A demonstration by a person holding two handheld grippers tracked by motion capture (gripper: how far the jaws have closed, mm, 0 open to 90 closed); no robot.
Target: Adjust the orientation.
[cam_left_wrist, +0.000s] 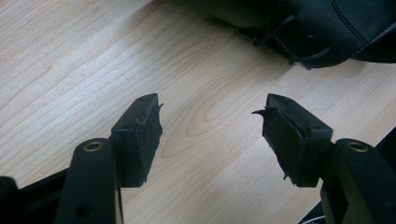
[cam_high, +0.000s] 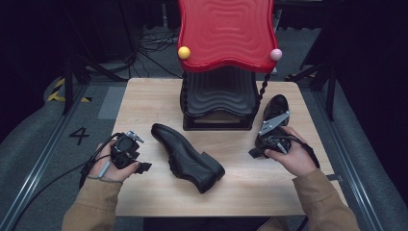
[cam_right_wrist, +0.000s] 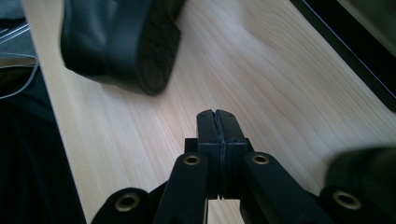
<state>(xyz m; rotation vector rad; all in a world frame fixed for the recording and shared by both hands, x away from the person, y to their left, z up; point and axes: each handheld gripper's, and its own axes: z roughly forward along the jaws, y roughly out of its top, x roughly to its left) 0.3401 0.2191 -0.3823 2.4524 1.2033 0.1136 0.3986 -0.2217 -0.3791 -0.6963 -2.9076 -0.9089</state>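
Observation:
A black leather shoe (cam_high: pixel 185 156) lies on its side in the middle of the wooden table (cam_high: pixel 144 96). A second black shoe (cam_high: pixel 275 107) stands at the right, beside the rack. My left gripper (cam_high: pixel 139 153) sits left of the middle shoe, held in a hand. In the left gripper view its jaws (cam_left_wrist: pixel 212 105) stand open over bare wood, with the shoe (cam_left_wrist: pixel 327 28) just beyond them. My right gripper (cam_high: pixel 253 153) is near the right shoe and points toward the middle one. Its jaws (cam_right_wrist: pixel 216 114) are shut on nothing, and a shoe's heel (cam_right_wrist: pixel 121 42) lies ahead of them.
A shoe rack with a red wavy top (cam_high: pixel 226 29) and black shelves (cam_high: pixel 219 98) stands at the back centre of the table. Its black base edge (cam_right_wrist: pixel 345 46) runs along the right gripper view's upper right. Dark floor and cables surround the table.

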